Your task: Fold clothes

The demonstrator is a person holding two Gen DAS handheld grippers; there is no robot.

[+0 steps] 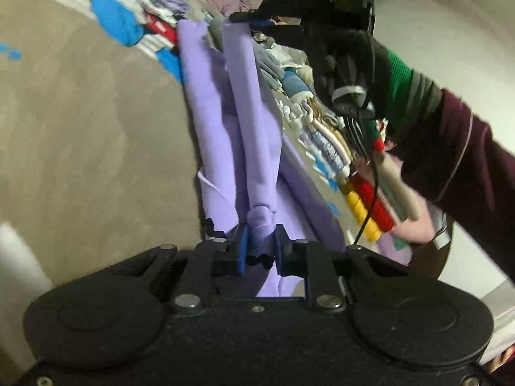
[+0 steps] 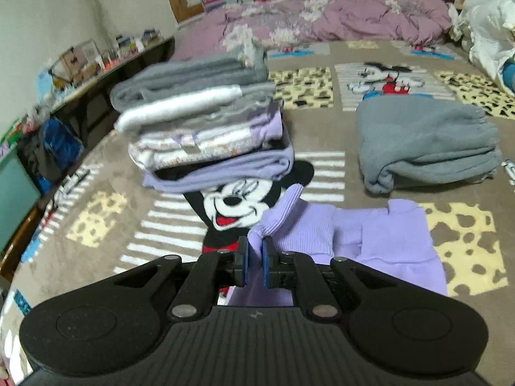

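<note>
Each hand-held gripper, left and right, is clamped on an end of the lilac garment, stretched between them above the bed. Judging by this, equal tension and aligned edges will keep the fold neat.

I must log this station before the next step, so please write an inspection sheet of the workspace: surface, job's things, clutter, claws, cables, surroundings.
Surface: bed under a brown cartoon-print blanket.
Job's things: lilac garment stretched between both claws; folded stack; folded grey fleece lying apart from the stack.
Clutter: crumpled mauve quilt at the far edge; white bundle in the far corner.
Claws: left claw shut on the garment; right claw shut on its ribbed cuff.
Cables: thin black cable hanging below the right claw.
Surroundings: crowded shelf along the wall; the person's dark sleeve.
</note>
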